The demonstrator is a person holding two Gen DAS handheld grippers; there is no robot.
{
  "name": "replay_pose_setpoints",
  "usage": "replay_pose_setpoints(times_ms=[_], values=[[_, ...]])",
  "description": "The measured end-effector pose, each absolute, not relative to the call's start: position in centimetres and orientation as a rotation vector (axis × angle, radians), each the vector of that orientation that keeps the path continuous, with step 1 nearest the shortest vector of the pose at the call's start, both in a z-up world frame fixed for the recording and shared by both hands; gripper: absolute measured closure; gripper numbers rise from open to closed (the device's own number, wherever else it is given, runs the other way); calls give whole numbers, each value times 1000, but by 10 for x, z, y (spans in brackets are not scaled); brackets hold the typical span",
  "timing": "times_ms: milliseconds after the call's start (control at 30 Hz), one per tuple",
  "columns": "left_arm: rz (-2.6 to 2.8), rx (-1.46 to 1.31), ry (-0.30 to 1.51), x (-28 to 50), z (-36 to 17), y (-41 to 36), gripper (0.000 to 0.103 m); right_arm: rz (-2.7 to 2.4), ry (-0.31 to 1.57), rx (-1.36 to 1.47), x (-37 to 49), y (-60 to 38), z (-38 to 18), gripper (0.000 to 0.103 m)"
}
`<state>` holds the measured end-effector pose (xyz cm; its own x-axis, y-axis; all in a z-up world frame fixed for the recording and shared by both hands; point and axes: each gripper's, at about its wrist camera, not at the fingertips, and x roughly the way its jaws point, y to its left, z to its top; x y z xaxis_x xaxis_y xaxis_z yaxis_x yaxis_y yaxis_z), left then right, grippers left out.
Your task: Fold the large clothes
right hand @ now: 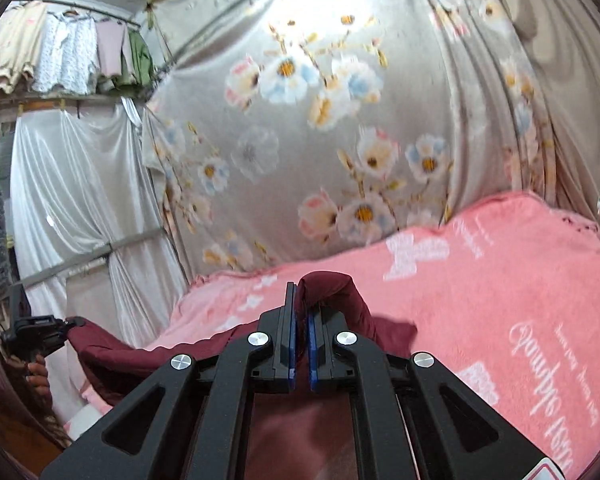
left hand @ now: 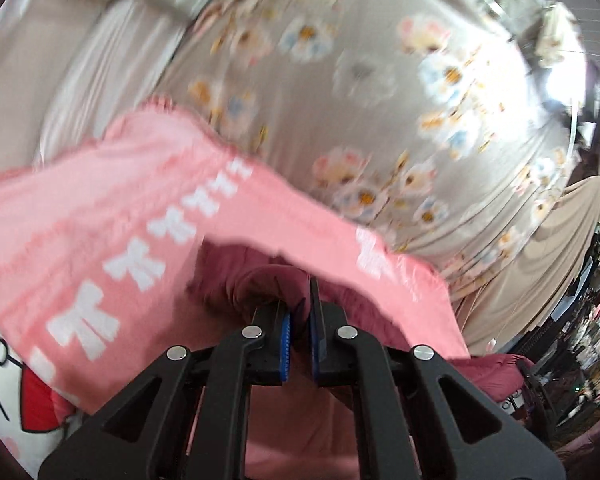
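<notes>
While both hand-held grippers already have hold of the dark red garment (right hand: 340,300), no finished fold shows in either view, so the task looks to be at an early stage, with the laying-over and smoothing left to do. The left hand-held gripper (left hand: 299,312) has its jaws pressed together on a bunched edge of the maroon cloth, which rises just ahead of its fingertips. The right hand-held gripper (right hand: 300,300) is likewise clamped on a rolled corner of it. Between them the garment stretches above the pink blanket (right hand: 500,280) covering the bed, with the floral curtain (right hand: 320,120) hanging behind.
</notes>
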<state>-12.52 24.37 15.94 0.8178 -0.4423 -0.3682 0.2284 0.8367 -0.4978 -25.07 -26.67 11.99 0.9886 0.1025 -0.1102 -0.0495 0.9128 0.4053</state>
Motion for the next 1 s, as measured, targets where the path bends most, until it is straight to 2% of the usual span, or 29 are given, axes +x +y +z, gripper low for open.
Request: replay_pose_setpoints(times_ms=[133,267,567,1000], values=[[-375,-438,431,-125,180,238,97,79,74,440,-247,-274,132,99],[-341,-381,448,-96,176,228,97,85,101,480,-208,-286,126,99],[-227,-347,649,9,97,212,97,38,279,543,-100,-302,71,99],[-170,-283,734,121,59,180,96,-87,452,587,16,-322,33,99]])
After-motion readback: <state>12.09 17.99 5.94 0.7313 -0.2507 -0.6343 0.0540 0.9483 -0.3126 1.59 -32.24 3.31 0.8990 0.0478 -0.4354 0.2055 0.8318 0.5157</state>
